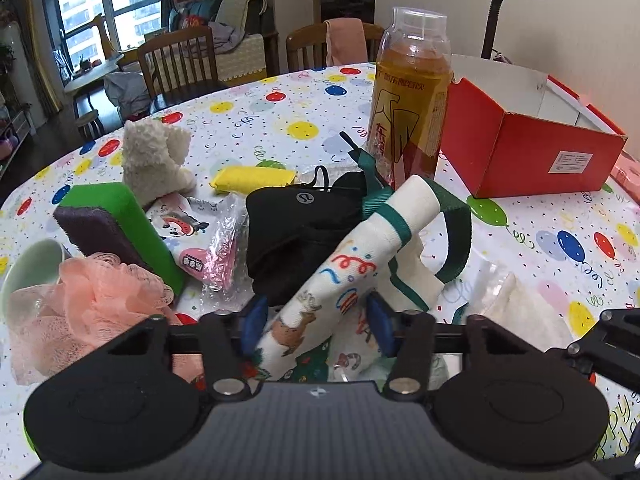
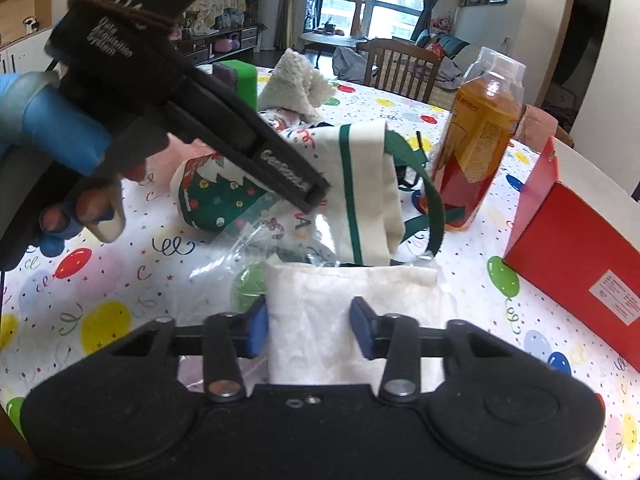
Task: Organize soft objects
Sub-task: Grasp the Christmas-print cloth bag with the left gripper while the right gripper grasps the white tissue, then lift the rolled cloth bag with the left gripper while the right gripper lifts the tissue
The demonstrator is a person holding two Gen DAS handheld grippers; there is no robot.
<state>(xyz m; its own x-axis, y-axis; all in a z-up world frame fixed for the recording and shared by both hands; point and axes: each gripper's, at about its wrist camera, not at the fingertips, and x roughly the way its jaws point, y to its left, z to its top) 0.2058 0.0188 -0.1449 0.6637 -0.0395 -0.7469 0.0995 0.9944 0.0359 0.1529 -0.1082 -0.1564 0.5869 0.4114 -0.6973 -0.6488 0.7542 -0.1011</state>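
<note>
A rolled cream cloth bag (image 1: 352, 264) with printed animals and green straps lies slanted across the balloon tablecloth. My left gripper (image 1: 317, 328) is shut on its near end, a blue pad pressing each side. In the right wrist view the same bag (image 2: 368, 184) lies farther back, with the left gripper's fingertips (image 2: 314, 194) on it and a gloved hand behind. My right gripper (image 2: 310, 332) is shut on a white folded cloth in a clear wrapper (image 2: 344, 300), which spreads wider than the pads. That packet (image 1: 516, 300) lies right of the bag.
A tea bottle (image 1: 408, 120) stands behind the bag, beside an open red box (image 1: 532, 152). A black pouch (image 1: 304, 232), yellow cloth (image 1: 252, 178), white plush (image 1: 156, 156), green sponge (image 1: 116, 216), snack packet (image 1: 200, 240) and pink mesh pouf (image 1: 108, 292) crowd the left.
</note>
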